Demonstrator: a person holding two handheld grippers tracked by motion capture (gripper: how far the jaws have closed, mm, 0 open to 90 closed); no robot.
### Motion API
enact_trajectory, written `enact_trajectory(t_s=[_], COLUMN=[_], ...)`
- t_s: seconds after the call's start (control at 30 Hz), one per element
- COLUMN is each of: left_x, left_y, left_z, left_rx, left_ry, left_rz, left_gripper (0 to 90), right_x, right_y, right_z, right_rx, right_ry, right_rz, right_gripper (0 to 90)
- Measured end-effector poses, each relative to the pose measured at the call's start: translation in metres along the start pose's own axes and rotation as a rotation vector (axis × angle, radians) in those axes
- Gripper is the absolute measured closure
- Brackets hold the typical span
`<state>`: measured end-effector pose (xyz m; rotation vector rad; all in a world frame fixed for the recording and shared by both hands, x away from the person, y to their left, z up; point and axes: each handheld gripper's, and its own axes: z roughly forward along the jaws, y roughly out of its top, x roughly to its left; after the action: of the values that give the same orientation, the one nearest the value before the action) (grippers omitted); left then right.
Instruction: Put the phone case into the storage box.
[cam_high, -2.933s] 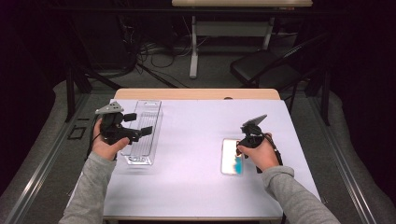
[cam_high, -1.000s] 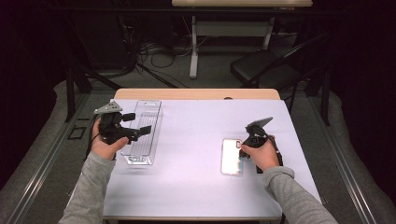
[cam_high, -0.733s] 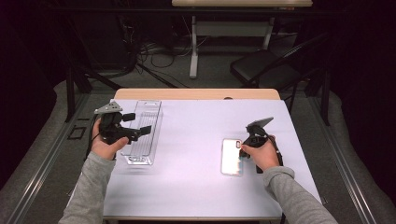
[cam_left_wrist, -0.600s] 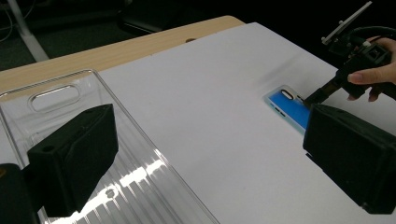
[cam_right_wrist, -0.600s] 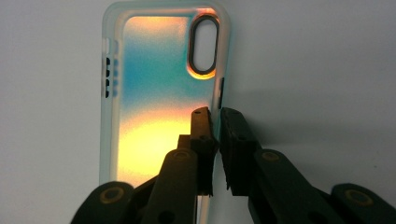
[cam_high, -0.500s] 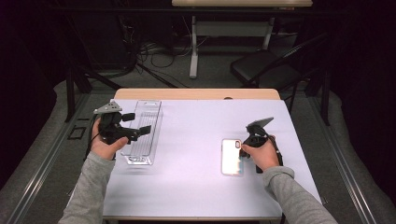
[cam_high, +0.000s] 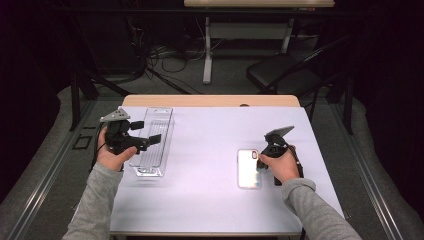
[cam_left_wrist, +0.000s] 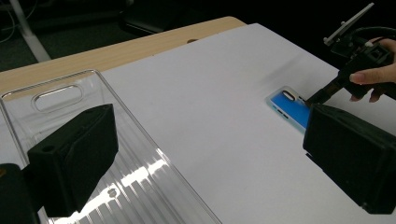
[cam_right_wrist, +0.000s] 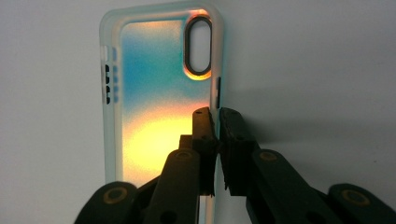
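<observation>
A wooden table (cam_high: 210, 100) carries a white sheet (cam_high: 210, 170) that covers nearly all of its top, leaving a bare wood strip along the far edge. On the sheet lie a clear plastic tray (cam_high: 152, 142) near the left edge and a translucent phone case (cam_high: 248, 168) toward the right edge, well apart.

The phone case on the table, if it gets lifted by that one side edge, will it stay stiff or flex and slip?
The phone case looks like a thin, empty shell, so probably light and inclined to flex or twist. The right gripper pinches only its narrow side wall, so it could swing or slip. Lying flat on the table, it should slide, not tip.
</observation>
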<state>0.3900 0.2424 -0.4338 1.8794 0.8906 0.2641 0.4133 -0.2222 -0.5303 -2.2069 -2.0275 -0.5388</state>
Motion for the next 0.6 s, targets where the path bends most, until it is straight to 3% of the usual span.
enact_trajectory(t_s=[0.3,0.33,0.6], left_x=[0.0002,0.0002,-0.0002], left_y=[0.0001,0.0,-0.0001], left_z=[-0.0003,-0.0003,0.0004], left_rx=[0.0,-0.002,0.001], left_ry=[0.0,0.0,0.001], left_rz=[-0.001,-0.002,-0.001], left_gripper=[3.4,3.4,3.4], right_x=[-0.0003,-0.0007,-0.0025], right_y=[0.0004,0.0011,0.0007], right_z=[-0.0008,-0.0029,-0.0027], right_rx=[0.008,0.035,0.006], right_ry=[0.01,0.013,0.025], right_rz=[0.02,0.017,0.015], right_gripper=[85.5,85.5,85.6])
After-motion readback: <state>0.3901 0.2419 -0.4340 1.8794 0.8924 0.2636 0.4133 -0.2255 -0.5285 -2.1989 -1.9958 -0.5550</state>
